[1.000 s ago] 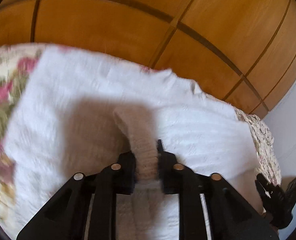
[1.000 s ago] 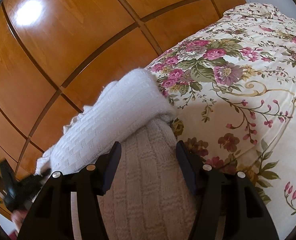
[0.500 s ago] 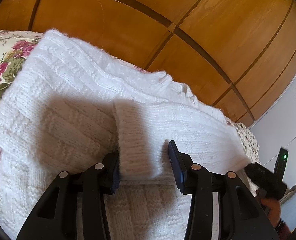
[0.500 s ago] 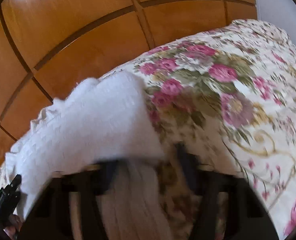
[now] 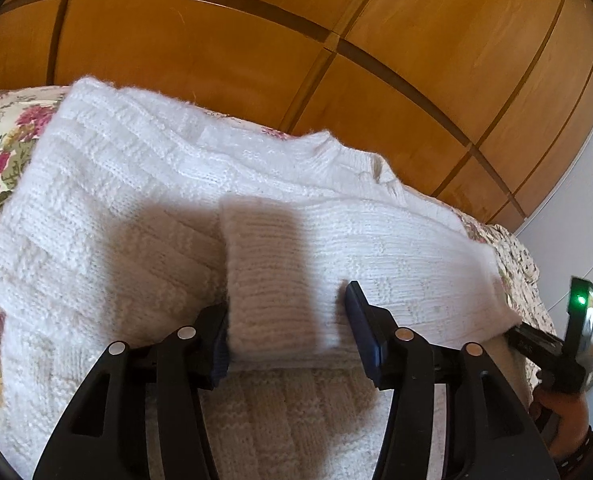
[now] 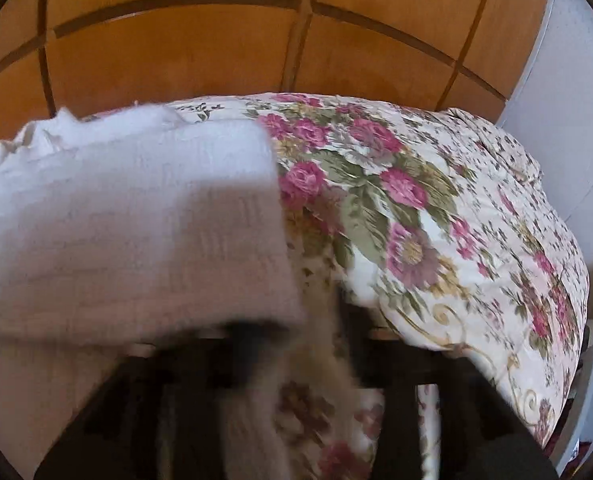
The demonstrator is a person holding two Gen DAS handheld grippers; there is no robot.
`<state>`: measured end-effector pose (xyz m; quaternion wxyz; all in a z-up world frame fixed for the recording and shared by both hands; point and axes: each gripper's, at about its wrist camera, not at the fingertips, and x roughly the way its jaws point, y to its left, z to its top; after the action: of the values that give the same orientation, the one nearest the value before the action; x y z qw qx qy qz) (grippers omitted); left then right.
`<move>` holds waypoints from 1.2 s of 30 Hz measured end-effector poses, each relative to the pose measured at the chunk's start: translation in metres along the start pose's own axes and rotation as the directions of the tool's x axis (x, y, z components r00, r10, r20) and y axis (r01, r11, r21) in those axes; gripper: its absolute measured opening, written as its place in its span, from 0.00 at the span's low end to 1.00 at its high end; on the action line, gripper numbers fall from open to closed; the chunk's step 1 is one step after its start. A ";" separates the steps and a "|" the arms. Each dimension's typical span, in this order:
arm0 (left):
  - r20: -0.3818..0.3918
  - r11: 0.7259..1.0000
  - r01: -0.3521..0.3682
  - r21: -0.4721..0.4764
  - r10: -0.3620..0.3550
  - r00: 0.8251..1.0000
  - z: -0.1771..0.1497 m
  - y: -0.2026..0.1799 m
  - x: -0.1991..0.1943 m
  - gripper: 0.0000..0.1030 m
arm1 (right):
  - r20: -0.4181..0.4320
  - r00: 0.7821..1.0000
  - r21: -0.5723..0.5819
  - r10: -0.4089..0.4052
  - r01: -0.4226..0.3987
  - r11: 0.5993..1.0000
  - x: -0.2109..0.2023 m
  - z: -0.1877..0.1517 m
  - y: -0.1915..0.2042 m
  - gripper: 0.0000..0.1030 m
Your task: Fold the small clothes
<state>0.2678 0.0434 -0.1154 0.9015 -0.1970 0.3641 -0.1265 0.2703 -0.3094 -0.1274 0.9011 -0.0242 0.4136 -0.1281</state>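
A white knitted sweater point(image 5: 136, 216) lies on the floral bedspread point(image 5: 0, 148), with one sleeve point(image 5: 280, 280) folded across its body. My left gripper point(image 5: 288, 336) is open, its fingers either side of the sleeve's cuff end. In the right wrist view the sweater point(image 6: 128, 216) fills the left half, blurred. My right gripper point(image 6: 296, 344) is blurred and dark at the bottom, with a strip of knit hanging between its fingers. The right gripper also shows at the right edge of the left wrist view point(image 5: 552, 344).
The floral bedspread point(image 6: 436, 208) stretches to the right of the sweater. A wooden panelled wardrobe point(image 5: 296, 40) stands behind the bed. A white wall point(image 6: 568, 100) is at the far right.
My left gripper has opened and let go of the sleeve, which now lies flat on the sweater. My right gripper has swung to the right, the view blurring, with knit between its fingers.
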 end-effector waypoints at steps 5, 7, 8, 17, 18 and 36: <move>0.009 1.000 0.019 -0.008 -0.019 1.000 0.000 0.003 -0.002 0.51 | 0.126 0.980 0.189 0.154 -0.176 0.966 -0.042 -0.023 -0.052 0.61; 0.009 1.000 0.017 -0.002 -0.017 1.000 -0.001 0.002 -0.003 0.53 | 0.210 0.957 0.217 0.201 -0.246 0.945 -0.055 -0.016 -0.061 0.59; 0.008 1.000 0.018 0.003 -0.018 1.000 -0.001 0.000 -0.003 0.54 | 0.220 0.951 0.216 0.216 -0.263 0.940 -0.055 -0.002 -0.058 0.55; 0.009 1.000 0.012 0.010 -0.012 1.000 -0.001 0.002 -0.001 0.54 | 0.065 0.953 0.139 0.297 -0.304 0.943 0.037 0.071 0.000 0.15; 0.008 1.000 0.015 0.007 -0.015 1.000 -0.001 0.004 0.000 0.54 | 0.022 0.966 0.148 0.258 -0.259 0.955 0.055 0.071 0.000 0.13; 0.019 0.999 0.045 -0.011 -0.045 0.999 -0.004 0.007 0.000 0.56 | 0.109 0.920 0.191 0.375 -0.390 0.901 -0.038 -0.009 -0.017 0.58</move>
<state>0.2655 0.0488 -0.1208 0.9007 -0.2112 0.3518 -0.1427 0.2357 -0.3152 -0.1026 0.9200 0.1479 0.3627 0.0096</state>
